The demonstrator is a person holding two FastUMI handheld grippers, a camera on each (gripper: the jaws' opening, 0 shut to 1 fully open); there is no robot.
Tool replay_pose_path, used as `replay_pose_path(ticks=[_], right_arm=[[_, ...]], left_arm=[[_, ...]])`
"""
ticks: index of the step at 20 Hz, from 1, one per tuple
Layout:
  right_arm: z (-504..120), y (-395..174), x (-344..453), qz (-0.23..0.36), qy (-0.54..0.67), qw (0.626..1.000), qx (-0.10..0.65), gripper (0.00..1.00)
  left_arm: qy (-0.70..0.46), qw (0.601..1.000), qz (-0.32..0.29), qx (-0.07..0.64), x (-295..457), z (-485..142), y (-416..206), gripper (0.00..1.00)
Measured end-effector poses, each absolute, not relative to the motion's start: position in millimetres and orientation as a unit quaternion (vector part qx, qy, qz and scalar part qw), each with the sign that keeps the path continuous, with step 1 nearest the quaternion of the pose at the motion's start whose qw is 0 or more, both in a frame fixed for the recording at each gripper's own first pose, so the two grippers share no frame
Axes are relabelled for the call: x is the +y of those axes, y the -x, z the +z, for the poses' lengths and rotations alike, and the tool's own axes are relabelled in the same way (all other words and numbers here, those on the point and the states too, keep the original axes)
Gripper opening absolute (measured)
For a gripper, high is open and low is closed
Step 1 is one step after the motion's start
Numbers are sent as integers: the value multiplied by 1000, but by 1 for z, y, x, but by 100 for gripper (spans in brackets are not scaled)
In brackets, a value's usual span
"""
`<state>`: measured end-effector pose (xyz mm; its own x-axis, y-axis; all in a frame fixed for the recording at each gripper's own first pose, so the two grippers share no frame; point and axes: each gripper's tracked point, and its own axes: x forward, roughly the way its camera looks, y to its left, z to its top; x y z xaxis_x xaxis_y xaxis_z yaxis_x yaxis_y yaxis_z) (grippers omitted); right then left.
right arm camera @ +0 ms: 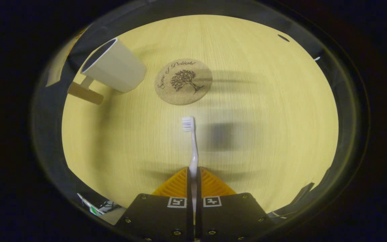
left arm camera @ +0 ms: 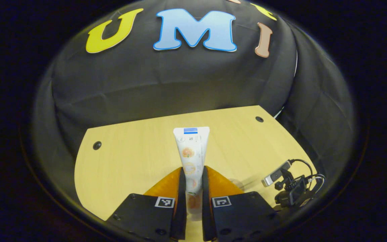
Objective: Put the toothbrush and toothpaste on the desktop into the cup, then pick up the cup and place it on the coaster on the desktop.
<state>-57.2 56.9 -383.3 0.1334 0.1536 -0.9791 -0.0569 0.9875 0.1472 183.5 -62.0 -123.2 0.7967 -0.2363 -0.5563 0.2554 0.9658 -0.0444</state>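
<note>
now | left tool point(left arm camera: 192, 188) pinches toothpaste point(left arm camera: 191, 151) | right tool point(right arm camera: 193, 188) pinches toothbrush point(right arm camera: 192, 144), seemingly aloft

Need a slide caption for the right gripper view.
Right tool grips a toothbrush above the desk, cup and coaster ahead.

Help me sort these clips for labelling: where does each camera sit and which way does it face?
Left gripper view: rides on the left hand-held gripper, looking level along its fingers across the desk to the booth's wall; its fingers clamp the toothpaste.
Right gripper view: rides on the right hand-held gripper, looking steeply down at the desk; its fingers clamp the toothbrush, with the coaster and cup beyond.
Shared: the same wooden desk; each shows its own two fingers at the bottom.
</note>
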Motion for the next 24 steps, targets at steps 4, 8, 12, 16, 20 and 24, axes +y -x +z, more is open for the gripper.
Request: replay_pose_path(ticks=[4,8,12,16,20,24], right_arm=[[-382,58,57,67,-43,752,654,4],[-383,58,57,62,-39,754,652,4],[-383,59,57,59,-34,757,650,4],[-383,58,57,58,-30,762,644,4],[-383,59,57,56,-27,765,641,4],[-383,59,57,54,-28,767,639,4]], left_arm=[[-7,951,-146,271,-68,-131,-208,26],[-11,956,-148,254,-70,-142,-227,26],[-23,954,-157,253,-79,-160,-231,26],[-27,952,-151,263,-77,-179,-229,26],[-20,953,-149,262,-76,-185,-227,26],[-32,952,-153,264,-76,-190,-221,33]])
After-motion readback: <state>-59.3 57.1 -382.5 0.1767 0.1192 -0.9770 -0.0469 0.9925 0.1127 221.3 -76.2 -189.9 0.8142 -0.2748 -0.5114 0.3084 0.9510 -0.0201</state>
